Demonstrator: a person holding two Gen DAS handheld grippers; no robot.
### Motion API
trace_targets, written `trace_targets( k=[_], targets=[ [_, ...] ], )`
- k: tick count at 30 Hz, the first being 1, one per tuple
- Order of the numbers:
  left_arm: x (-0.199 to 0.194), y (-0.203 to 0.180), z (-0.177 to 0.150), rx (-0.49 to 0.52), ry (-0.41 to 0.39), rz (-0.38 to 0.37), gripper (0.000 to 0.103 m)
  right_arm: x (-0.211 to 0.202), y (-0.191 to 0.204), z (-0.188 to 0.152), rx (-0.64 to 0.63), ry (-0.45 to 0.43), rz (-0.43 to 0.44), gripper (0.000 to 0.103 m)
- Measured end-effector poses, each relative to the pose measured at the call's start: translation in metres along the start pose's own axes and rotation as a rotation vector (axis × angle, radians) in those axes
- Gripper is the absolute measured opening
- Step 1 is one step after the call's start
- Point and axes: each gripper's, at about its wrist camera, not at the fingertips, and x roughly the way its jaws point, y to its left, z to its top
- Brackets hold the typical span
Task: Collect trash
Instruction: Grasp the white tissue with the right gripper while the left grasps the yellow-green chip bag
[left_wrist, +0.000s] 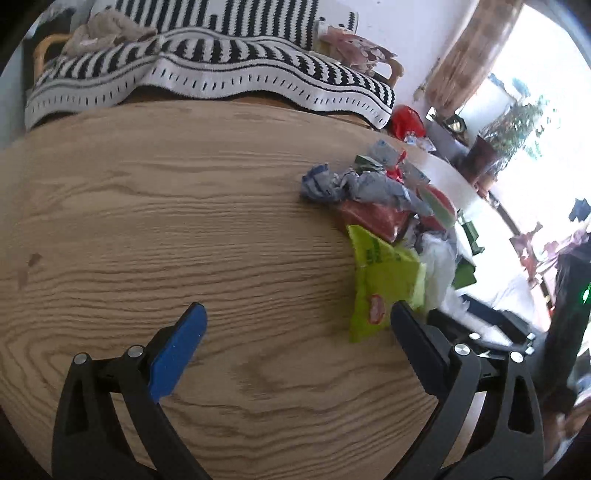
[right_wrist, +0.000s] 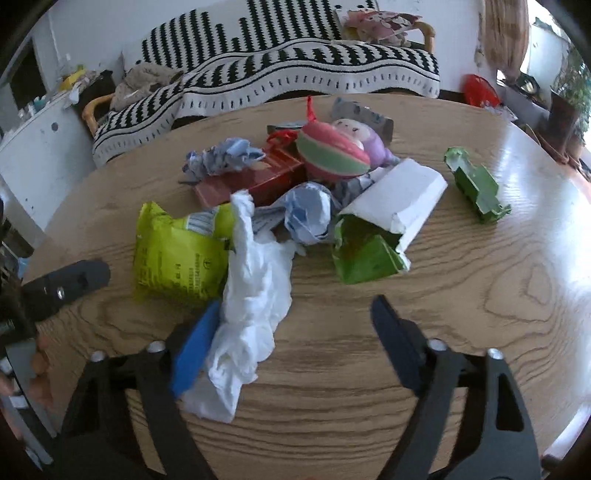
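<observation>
A heap of trash lies on the round wooden table (right_wrist: 369, 350). It holds a yellow-green snack bag (right_wrist: 177, 254), a white plastic bag (right_wrist: 255, 295), a crumpled blue-white paper (right_wrist: 308, 212), a torn white and green carton (right_wrist: 384, 221), a red box (right_wrist: 255, 177) and a crumpled blue-grey wrapper (right_wrist: 221, 158). My right gripper (right_wrist: 295, 317) is open, its jaws wide around the lower end of the white bag. My left gripper (left_wrist: 297, 319) is open and empty over bare table, its right finger beside the snack bag (left_wrist: 384, 280); it also shows at the left edge of the right wrist view (right_wrist: 66, 284).
A pink and green stuffed toy (right_wrist: 332, 151) and a purple doll (right_wrist: 365, 136) sit at the back of the heap. A green carton piece (right_wrist: 476, 184) lies apart at the right. A chair with a black and white striped blanket (right_wrist: 295, 70) stands behind the table.
</observation>
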Motion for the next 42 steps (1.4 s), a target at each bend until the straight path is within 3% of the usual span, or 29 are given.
trace_targets(
  k=[3,5,8,13,16,25,34,39,42],
  targets=[
    [0.008,-0.023,0.000,0.053,0.009,-0.019,0.097,-0.001,0.002,-0.001,-0.020,-0.018,0.006,0.059],
    [0.020,-0.031,0.004,0.090,0.012,-0.012,0.097,-0.002,0.005,-0.003,-0.033,-0.023,0.028,0.042],
    [0.037,-0.048,0.007,0.115,0.034,-0.011,0.097,-0.005,0.009,-0.004,-0.049,-0.029,0.039,0.036],
    [0.054,-0.054,0.009,0.134,0.057,0.025,0.095,-0.002,0.000,-0.005,-0.017,-0.017,0.091,0.036],
    [0.053,-0.052,0.012,0.142,0.055,-0.008,0.051,-0.002,0.000,-0.005,-0.009,-0.014,0.115,0.030],
    [0.045,-0.047,0.011,0.144,0.068,-0.007,0.047,-0.005,0.001,-0.007,0.013,-0.028,0.137,0.018],
    [0.030,-0.036,0.016,0.116,0.045,-0.006,0.047,-0.009,0.009,-0.004,-0.008,-0.042,0.117,0.014],
    [0.022,-0.029,0.018,0.096,0.029,0.001,0.047,-0.021,0.019,-0.004,-0.047,-0.104,0.123,0.014],
    [0.019,-0.025,0.016,0.087,0.028,0.004,0.047,-0.016,0.025,-0.003,-0.075,-0.077,0.124,0.014]
  ],
)
